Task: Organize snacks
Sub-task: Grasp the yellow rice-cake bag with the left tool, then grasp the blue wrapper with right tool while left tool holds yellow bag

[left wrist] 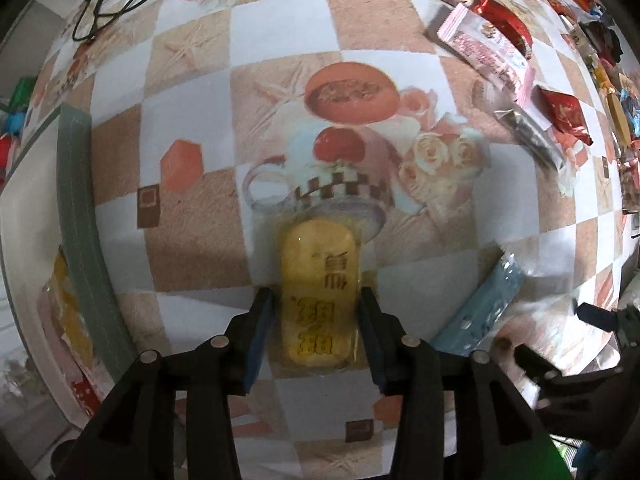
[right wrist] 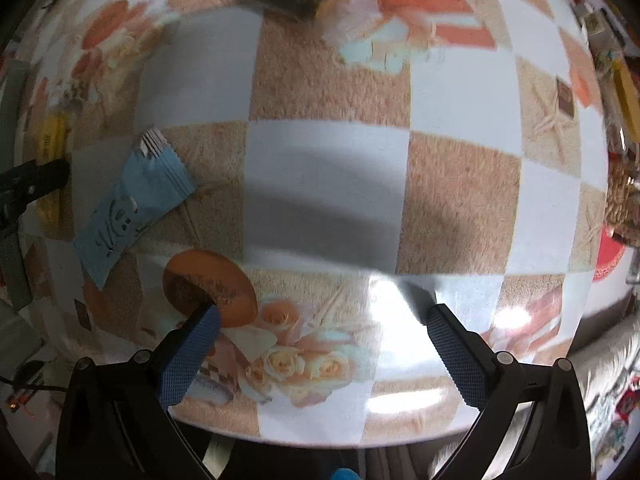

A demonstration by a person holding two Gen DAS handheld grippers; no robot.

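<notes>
A yellow cake in a clear wrapper lies flat on the checked tablecloth. My left gripper points straight down over it, one finger on each side. A thin gap shows at the left pad, so the jaws stand open around it. A light blue packet lies just to its right and shows too in the right wrist view. My right gripper hangs wide open over bare cloth near the table's front edge, with nothing between its fingers.
A grey-green bin wall stands at the left, with yellow and pink packets inside. A pink packet, a dark bar, a red packet and several more snacks lie at the far right. A black cable lies at the back left.
</notes>
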